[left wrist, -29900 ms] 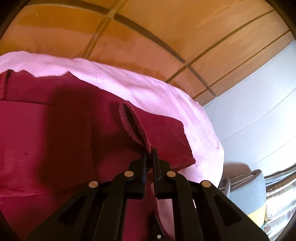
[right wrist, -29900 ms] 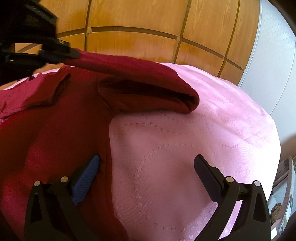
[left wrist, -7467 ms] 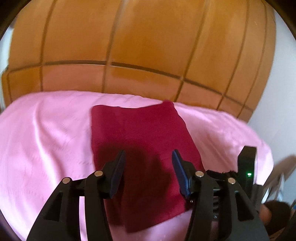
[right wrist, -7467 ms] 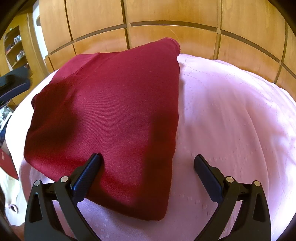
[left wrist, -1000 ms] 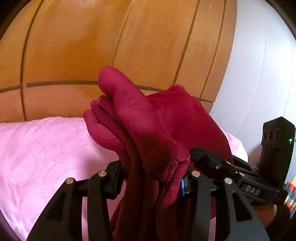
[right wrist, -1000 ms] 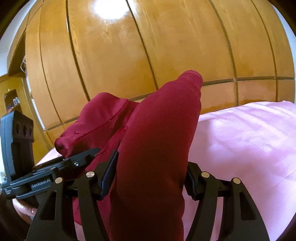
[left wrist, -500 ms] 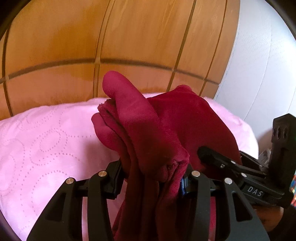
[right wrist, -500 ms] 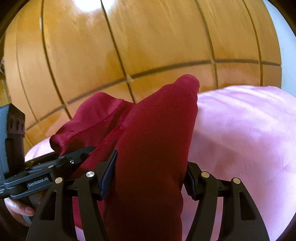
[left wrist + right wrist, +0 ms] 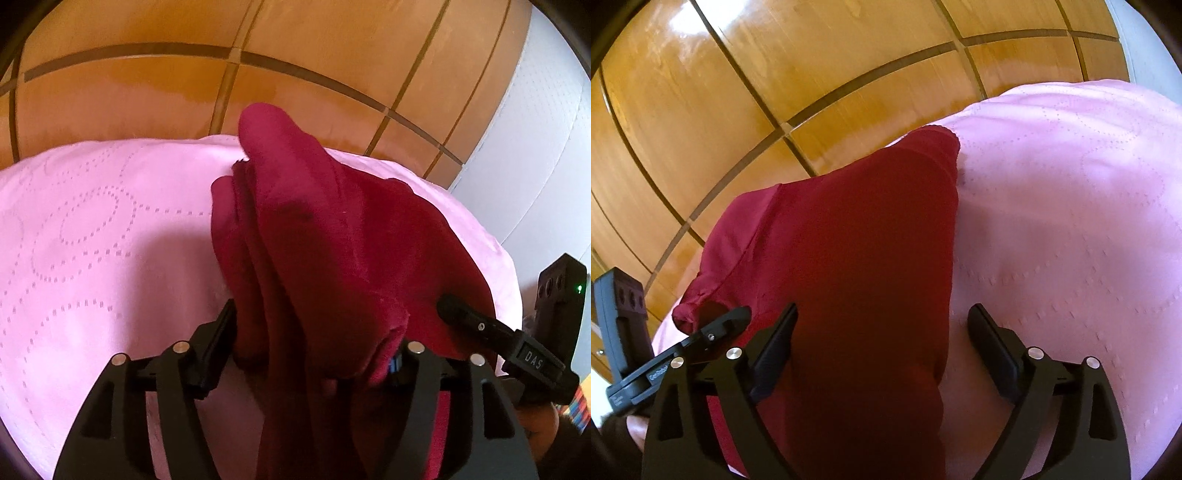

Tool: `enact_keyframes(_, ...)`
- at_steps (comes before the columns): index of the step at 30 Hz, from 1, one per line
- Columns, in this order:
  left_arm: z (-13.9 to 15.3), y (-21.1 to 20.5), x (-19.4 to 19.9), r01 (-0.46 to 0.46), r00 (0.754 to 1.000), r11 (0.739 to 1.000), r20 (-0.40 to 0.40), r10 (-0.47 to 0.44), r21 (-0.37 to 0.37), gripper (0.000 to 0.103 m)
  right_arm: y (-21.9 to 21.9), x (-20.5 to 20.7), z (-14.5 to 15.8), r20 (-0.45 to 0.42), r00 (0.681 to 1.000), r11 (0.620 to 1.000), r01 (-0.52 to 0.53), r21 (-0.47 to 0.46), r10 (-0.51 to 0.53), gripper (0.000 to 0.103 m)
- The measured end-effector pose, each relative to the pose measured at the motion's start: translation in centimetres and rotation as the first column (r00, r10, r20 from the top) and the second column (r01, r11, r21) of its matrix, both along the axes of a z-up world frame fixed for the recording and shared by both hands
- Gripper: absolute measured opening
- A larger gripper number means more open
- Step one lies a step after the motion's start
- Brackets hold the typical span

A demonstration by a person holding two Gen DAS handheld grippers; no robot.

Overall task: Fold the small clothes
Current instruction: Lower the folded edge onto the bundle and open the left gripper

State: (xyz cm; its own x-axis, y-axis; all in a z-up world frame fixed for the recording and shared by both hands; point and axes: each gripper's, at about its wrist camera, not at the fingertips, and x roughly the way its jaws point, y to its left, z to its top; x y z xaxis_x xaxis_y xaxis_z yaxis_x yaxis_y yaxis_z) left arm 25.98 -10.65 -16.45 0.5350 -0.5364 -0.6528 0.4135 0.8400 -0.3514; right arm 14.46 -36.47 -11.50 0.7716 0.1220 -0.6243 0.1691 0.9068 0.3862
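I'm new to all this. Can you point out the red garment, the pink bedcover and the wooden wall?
red garment (image 9: 871, 240): right wrist view, broad folded face.
pink bedcover (image 9: 92, 236): left wrist view, stitched-circle area.
wooden wall (image 9: 798, 55): right wrist view, glossy panel.

Pink quilted cover (image 9: 92, 229) — wooden panelling (image 9: 820, 59)

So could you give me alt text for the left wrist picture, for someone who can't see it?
A folded dark red fabric garment is bunched between the two black fingers of the left gripper, above a pink quilted bedcover. The right gripper reaches in from the right edge against the cloth, and orange wooden wall panels fill the background.
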Motion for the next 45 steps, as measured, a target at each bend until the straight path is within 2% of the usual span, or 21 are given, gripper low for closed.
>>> enact_keyframes(5,0.4,0.8,-1.0,-0.015,1.0,1.0,-0.013,0.015,-0.019,0.066,-0.1,-0.1,0.6,-0.015,1.0,1.0,0.021,-0.009,-0.021,0.096)
enact_keyframes(9,1.1,1.2,-1.4,-0.027,0.999,0.997,-0.031,0.025,-0.071,0.065,-0.4,-2.0,1.8,-0.026,0.998,0.998,0.055,-0.003,-0.055,0.097)
enact_keyframes(12,1.4,1.8,-2.1,-0.023,0.999,0.997,-0.023,0.022,-0.08,0.065,-1.5,-4.4,2.9,-0.027,0.991,0.991,0.134,0.007,-0.134,0.097)
enact_keyframes(16,0.9,2.3,-2.9,-0.023,0.999,0.998,-0.024,0.021,-0.059,0.065,-2.6,-6.5,3.9,-0.057,0.973,0.974,0.223,-0.035,-0.225,0.097)
enact_keyframes(21,0.9,2.5,-3.6,-0.023,0.999,0.998,-0.024,0.021,-0.066,0.065,-1.0,-8.5,3.8,-0.047,0.982,0.981,0.18,-0.074,-0.184,0.097)
enact_keyframes(25,0.9,2.2,-3.6,-0.061,0.998,0.998,0.002,0.061,0.029,0.066,1.0,-7.6,2.4,-0.105,0.982,0.971,0.137,-0.194,-0.16,0.097)
enact_keyframes(28,0.2,2.1,-3.2,-0.079,0.997,0.992,-0.011,0.08,0.098,0.066,2.0,-6.8,1.0,-0.129,0.983,0.968,0.094,-0.234,-0.126,0.099)
enact_keyframes(31,-0.3,2.8,-2.7,-0.088,0.995,0.994,-0.051,0.091,0.065,0.066,2.9,-6.9,0.3,-0.108,0.986,0.954,0.094,-0.285,-0.129,0.099)
enact_keyframes(33,0.0,3.1,-3.1,-0.087,0.995,0.995,-0.052,0.089,0.039,0.066,2.5,-7.2,0.5,-0.119,0.985,0.964,0.093,-0.248,-0.125,0.099)
enact_keyframes(35,0.9,3.6,-4.0,-0.092,0.995,0.996,-0.035,0.092,0.003,0.066,1.5,-7.8,1.0,-0.118,0.984,0.975,0.11,-0.193,-0.134,0.099)
enact_keyframes(37,2.1,3.7,-5.0,-0.093,0.996,0.996,0.015,0.093,-0.007,0.065,1.0,-8.2,1.8,-0.096,0.981,0.974,0.153,-0.165,-0.17,0.099)
enact_keyframes(41,5.3,2.8,-6.3,-0.072,0.983,0.997,0.168,0.07,0.007,0.064,1.1,-8.5,3.1,-0.07,0.978,0.971,0.181,-0.159,-0.194,0.099)
enact_keyframes(43,6.5,1.4,-6.0,-0.063,0.973,0.996,0.225,0.047,0.062,0.065,1.4,-8.2,3.6,-0.057,0.979,0.962,0.183,-0.201,-0.198,0.099)
enact_keyframes(45,7.1,-0.4,-4.6,-0.076,0.965,0.985,0.26,0.035,0.152,0.065,1.5,-7.3,4.0,-0.066,0.976,0.952,0.184,-0.247,-0.206,0.099)
